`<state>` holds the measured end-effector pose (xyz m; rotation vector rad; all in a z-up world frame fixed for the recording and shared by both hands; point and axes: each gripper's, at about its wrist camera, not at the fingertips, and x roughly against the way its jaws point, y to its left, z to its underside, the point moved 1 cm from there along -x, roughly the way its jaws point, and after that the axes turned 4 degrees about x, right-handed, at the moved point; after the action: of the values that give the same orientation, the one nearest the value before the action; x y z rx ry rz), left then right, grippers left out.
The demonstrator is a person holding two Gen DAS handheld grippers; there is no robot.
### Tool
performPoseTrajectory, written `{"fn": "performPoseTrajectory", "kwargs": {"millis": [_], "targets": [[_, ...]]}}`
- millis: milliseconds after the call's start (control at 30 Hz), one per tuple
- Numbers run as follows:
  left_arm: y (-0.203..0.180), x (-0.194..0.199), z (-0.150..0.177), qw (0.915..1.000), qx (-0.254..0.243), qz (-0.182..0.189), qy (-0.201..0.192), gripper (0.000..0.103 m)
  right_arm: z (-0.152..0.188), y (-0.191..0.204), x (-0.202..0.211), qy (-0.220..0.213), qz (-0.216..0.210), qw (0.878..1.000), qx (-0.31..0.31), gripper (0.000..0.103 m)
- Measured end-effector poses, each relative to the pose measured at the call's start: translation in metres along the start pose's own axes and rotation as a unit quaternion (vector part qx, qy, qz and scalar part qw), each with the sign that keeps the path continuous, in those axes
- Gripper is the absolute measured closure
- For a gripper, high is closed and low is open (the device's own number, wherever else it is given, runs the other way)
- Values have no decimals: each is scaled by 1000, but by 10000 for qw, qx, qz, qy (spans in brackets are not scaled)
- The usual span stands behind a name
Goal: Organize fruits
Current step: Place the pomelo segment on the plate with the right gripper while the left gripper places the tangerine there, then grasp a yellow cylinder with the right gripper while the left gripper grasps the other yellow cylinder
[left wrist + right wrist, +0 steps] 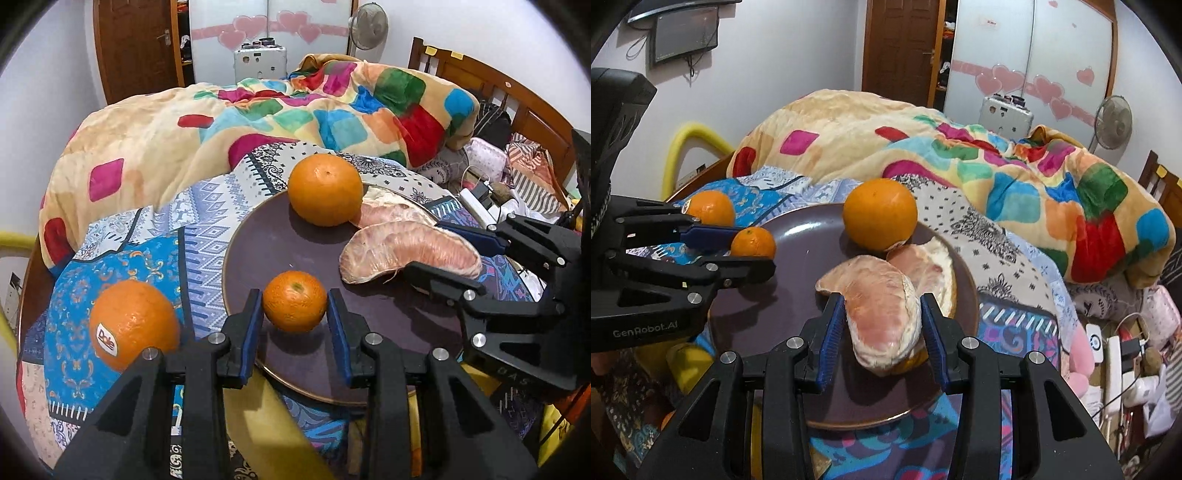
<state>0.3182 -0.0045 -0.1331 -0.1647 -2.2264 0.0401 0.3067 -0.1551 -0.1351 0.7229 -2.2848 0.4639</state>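
A: Where's your left gripper (294, 314)?

B: Astride the small orange (294, 301) on the plate (258, 236), pads apart with slim gaps each side.

A: And your right gripper (882, 328)?

B: Clamped across the pomelo wedge (875, 310); its long axis runs away from you, so it is nearest that hand.

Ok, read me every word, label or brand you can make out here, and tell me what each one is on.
"Dole": sticker on the orange lying on the patterned cloth, off the plate.
"GenRobot.AI": side of the left gripper body, seen from the right wrist view.
Raised letters on the right gripper body: too dark to read.
Wall screen: unreadable.
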Motion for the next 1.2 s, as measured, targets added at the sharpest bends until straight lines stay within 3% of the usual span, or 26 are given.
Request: {"fn": "performPoseTrajectory", "kwargs": {"millis": [100,633,900,1200], "targets": [[-1,5,1,9999,-10,-67,-96,46,0,-2,1,-12,-65,9999,-106,64],[4,75,28,9983,100,-242,-516,45,8,2,59,-400,-253,9982,-362,64],[1,84,64,9989,207,-250,-342,45,32,13,74,-404,-508,9973,-336,59],[0,72,93,9991,330,-224,-105,45,52,29,59,-104,-721,9972,-163,59]]}}
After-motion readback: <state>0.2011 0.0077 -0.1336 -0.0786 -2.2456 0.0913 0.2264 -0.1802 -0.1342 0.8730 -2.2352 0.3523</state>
